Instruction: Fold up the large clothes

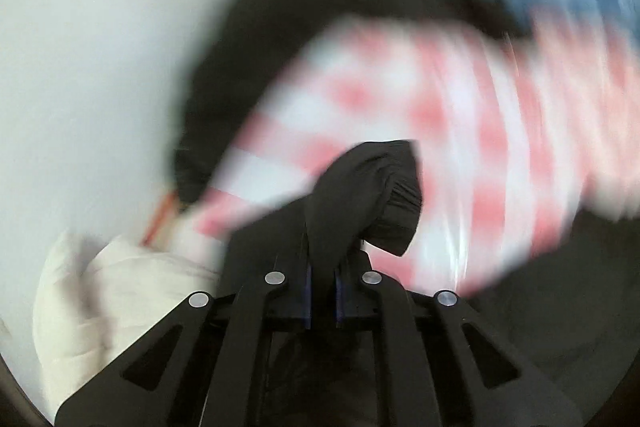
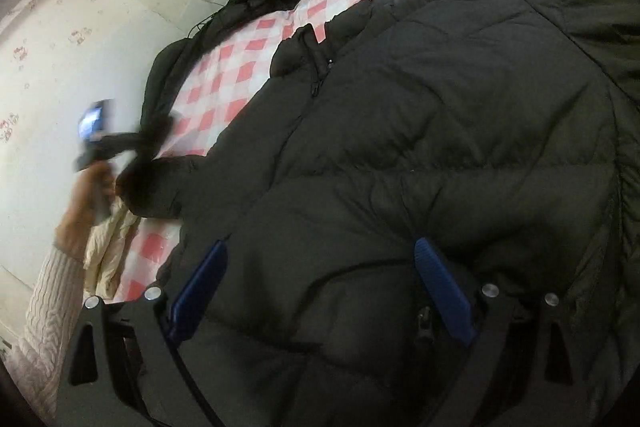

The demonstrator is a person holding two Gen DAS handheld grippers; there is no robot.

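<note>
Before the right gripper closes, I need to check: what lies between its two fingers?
Right wrist view: only the black puffer jacket lies under the open right gripper.

The left gripper (image 1: 322, 267) is clamped on a bunched fold of the black puffer jacket (image 1: 368, 187), which rises from between its blue pads and flops over to the right. Behind that fold lies a red-and-white checked sheet (image 1: 440, 99), heavily blurred, with more dark fabric, probably the same jacket, beyond it to the upper left. Left of the gripper sits a cream-white quilted bundle (image 1: 112, 287) against a pale wall (image 1: 100, 67).
</note>
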